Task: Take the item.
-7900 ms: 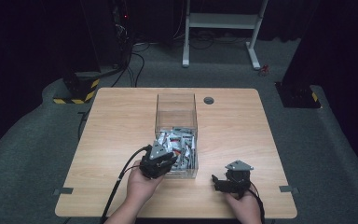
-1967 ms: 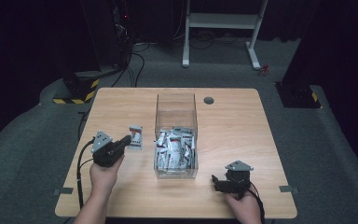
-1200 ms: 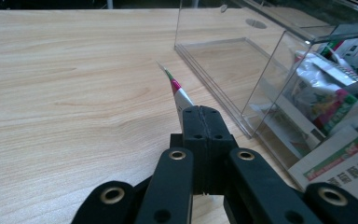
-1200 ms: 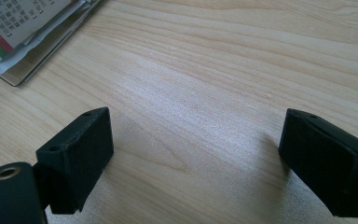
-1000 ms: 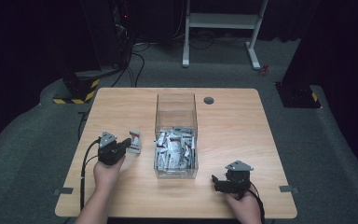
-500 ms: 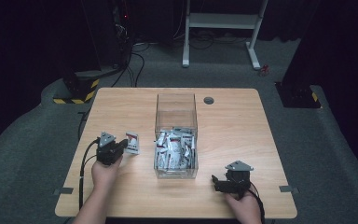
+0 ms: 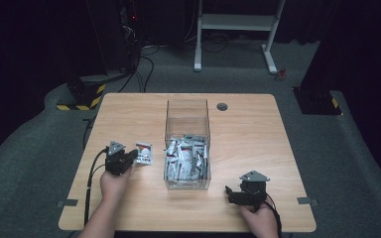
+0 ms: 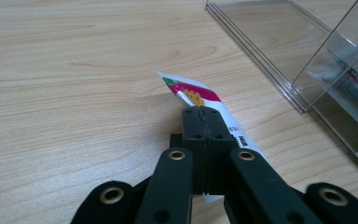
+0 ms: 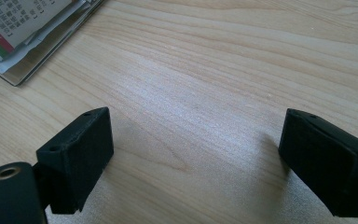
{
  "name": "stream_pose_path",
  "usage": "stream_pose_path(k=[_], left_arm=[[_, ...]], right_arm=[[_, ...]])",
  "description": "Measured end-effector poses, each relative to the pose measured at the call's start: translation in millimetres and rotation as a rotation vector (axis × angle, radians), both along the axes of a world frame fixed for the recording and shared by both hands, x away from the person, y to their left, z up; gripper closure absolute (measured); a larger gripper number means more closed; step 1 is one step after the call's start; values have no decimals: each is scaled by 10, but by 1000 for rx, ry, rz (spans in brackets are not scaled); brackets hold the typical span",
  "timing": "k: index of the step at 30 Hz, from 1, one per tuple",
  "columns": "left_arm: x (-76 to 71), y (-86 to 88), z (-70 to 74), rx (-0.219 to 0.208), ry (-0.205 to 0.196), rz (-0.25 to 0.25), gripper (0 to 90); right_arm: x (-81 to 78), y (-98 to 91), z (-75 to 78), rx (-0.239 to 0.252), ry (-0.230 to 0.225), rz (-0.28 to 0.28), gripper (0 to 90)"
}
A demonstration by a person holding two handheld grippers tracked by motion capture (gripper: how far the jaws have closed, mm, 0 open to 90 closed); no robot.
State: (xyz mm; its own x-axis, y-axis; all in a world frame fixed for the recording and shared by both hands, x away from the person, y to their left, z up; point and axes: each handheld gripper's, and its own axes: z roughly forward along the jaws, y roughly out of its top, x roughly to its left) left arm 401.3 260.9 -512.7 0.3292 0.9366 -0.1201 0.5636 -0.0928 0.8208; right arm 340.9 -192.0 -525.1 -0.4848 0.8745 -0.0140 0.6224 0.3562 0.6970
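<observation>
My left gripper [image 7: 130, 157] rests on the left part of the wooden table [image 7: 258, 134], shut on a small white sachet [image 7: 144, 153] with red and green print. In the left gripper view the jaws pinch the sachet [image 8: 191, 93] by its near end while it lies on the wood. A clear plastic box [image 7: 187, 144] stands mid-table with several similar sachets [image 7: 184, 157] heaped in its near half. My right gripper [image 7: 229, 193] sits near the front right edge, open, with bare wood between its fingers [image 9: 77, 156].
The box wall [image 8: 303, 60] stands close to the right of the held sachet. A round grey cable hole [image 7: 222, 106] marks the far side of the table. A white desk frame [image 7: 238, 29] stands beyond on the dark floor.
The left gripper took a sachet out of the box, carried it to the left side of the table and lowered it slightly over the last second. The right gripper stayed put.
</observation>
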Motion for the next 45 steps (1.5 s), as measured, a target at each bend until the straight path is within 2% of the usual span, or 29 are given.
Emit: stream_pose_path(k=[8, 10, 13, 15, 19, 24, 27, 29, 33, 40, 45], left_arm=[[47, -9, -48, -17, 23, 3, 889], [56, -15, -50, -9, 25, -4, 870], [51, -29, -33, 5, 17, -13, 820], [47, -39, -19, -14, 18, -12, 778], [28, -43, 31, -16, 4, -21, 683], [6, -55, 71, 21, -1, -41, 598], [-3, -52, 82, 11, -1, -38, 540], [-19, -50, 101, 20, -8, -38, 501], [-40, -24, 141, -17, -2, -43, 423], [-112, -11, 220, 2, -28, -28, 248], [-167, 18, 275, -2, -32, -41, 198]], right_arm=[[-1, 1, 1, 0, 1, -2, 97], [-1, 1, 1, 0, 1, -1, 97], [-1, 1, 0, 0, 1, -1, 97], [-1, 1, 1, 0, 1, -1, 97], [-1, 1, 1, 0, 2, -1, 97], [-1, 1, 1, 1, 2, -1, 97], [-1, 1, 1, 1, 2, -1, 97], [0, 0, 0, 0, 0, 0, 97], [0, 0, 0, 0, 0, 0, 97], [0, 0, 0, 0, 0, 0, 97], [0, 0, 0, 0, 0, 0, 97]])
